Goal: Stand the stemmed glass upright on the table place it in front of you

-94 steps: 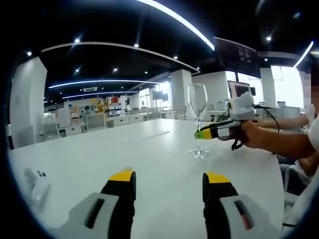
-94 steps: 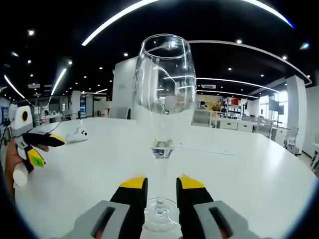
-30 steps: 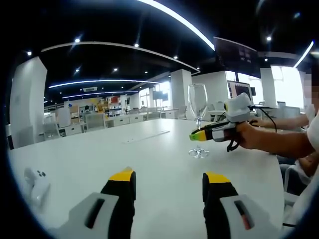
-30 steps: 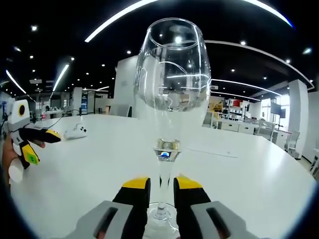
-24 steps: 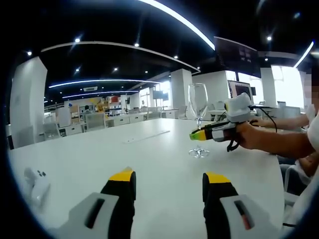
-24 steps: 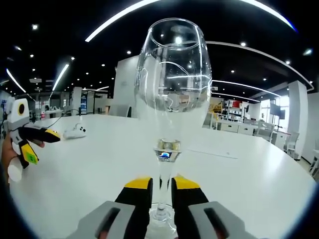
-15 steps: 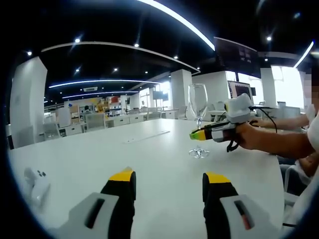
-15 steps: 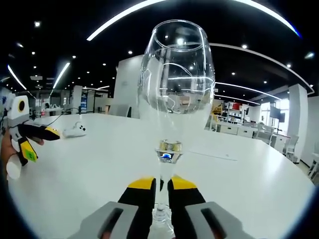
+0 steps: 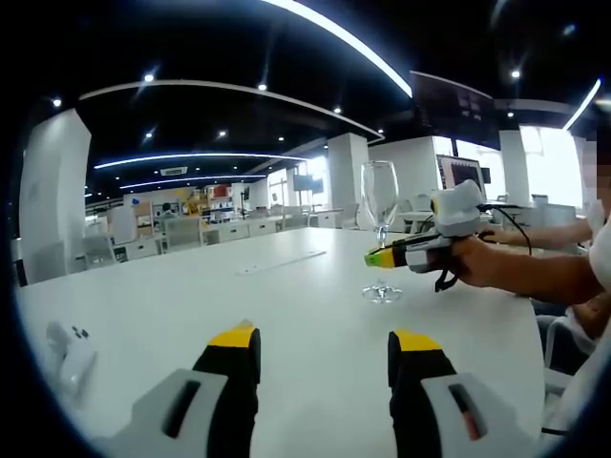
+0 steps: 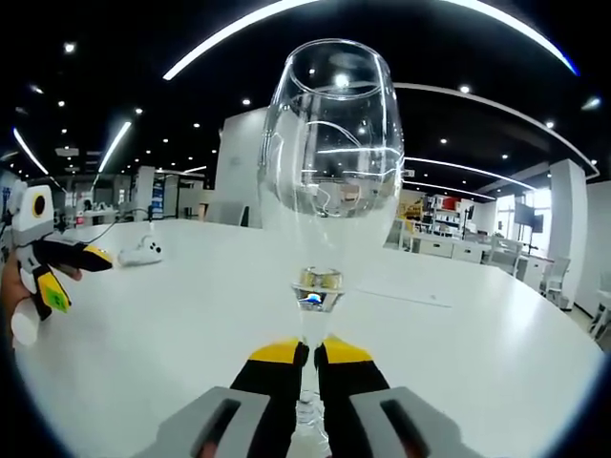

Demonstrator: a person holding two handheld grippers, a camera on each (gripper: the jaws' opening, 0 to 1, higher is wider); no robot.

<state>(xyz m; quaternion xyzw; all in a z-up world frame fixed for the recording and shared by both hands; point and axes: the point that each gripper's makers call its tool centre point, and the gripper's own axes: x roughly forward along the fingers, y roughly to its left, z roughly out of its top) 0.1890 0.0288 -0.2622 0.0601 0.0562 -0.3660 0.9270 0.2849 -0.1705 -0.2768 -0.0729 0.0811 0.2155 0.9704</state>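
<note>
Jaws of the right gripper (image 10: pixel 306 352) are pinched tight on the stem of the stemmed glass (image 10: pixel 332 172), upright on the white counter (image 10: pixel 153 324); left gripper (image 9: pixel 325 343) idles wide open, so any sideways tug while letting go could topple it.

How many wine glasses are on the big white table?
1. The stemmed glass stands upright on the white table, with the right gripper shut on its stem. In the left gripper view it is the same glass, far across the table.
</note>
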